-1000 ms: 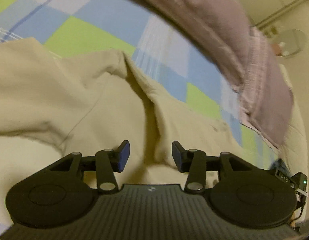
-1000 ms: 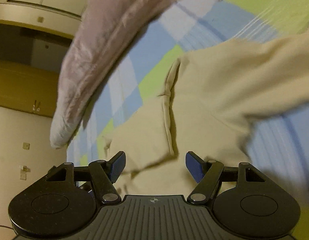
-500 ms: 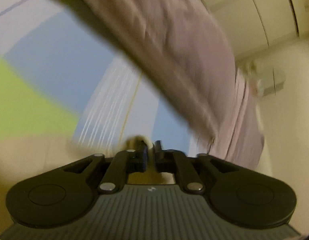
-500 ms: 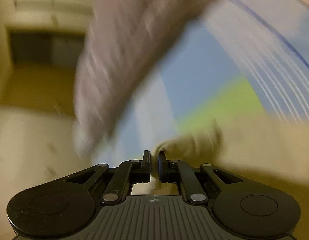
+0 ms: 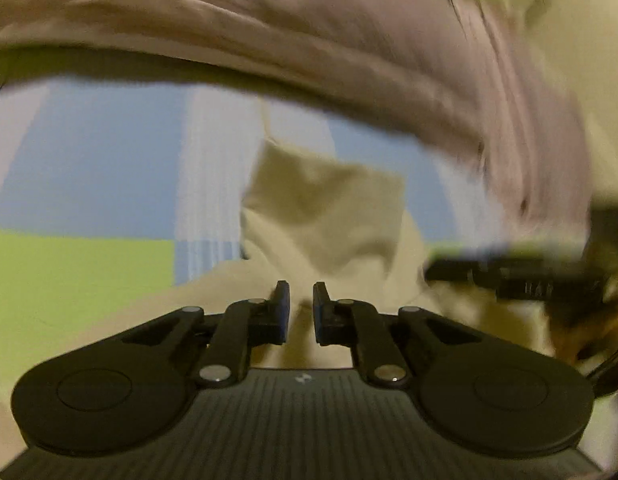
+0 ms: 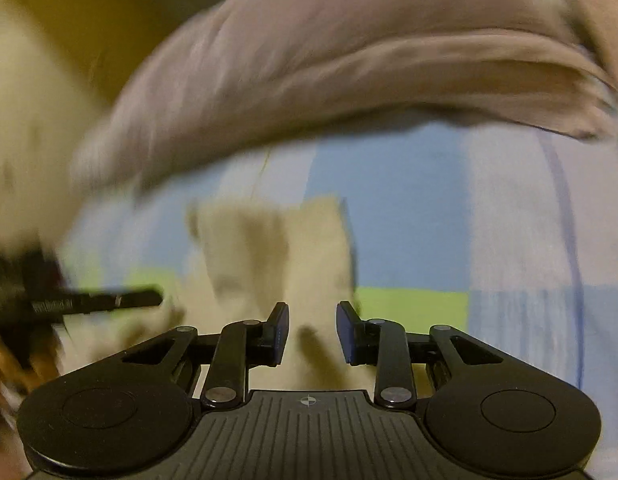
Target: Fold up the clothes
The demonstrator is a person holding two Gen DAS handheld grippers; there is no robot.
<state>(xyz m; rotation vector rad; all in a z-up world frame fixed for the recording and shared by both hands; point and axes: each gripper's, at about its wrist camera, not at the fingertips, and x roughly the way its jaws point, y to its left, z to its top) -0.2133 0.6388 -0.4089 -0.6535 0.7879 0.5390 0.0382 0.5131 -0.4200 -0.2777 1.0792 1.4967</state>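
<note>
Cream cloth (image 5: 321, 216) lies crumpled on a checked bedsheet (image 5: 93, 176) of blue, green and white squares, and everything else is placed against that cloth. In the left wrist view, the left gripper (image 5: 301, 312) sits low over the near part of the cloth, its two blue-padded fingers (image 5: 283, 308) parted by a narrow gap with only cloth showing beyond it; nothing is pinched between them. A folded flap of the cloth stands up just beyond the fingertips, with the sheet's blue and white squares behind it and a green square to its left. A mauve blanket (image 5: 269, 40) arches across the far side of the cloth, filling the top of the view. To the right of the cloth a dark, blurred object (image 5: 509, 276) crosses the frame; it looks like the other gripper, but blur keeps me from being sure.

In the right wrist view, the right gripper (image 6: 312, 330) also hovers at the near edge of the cloth (image 6: 277, 256), its fingers (image 6: 349, 332) spread somewhat wider and holding nothing. The cloth rises as a blurred, upright fold just beyond the fingertips. The sheet (image 6: 429, 208) shows to the right of the cloth, the blanket (image 6: 329, 60) looms behind it, and a dark blurred bar (image 6: 93, 302) lies to its left.
</note>
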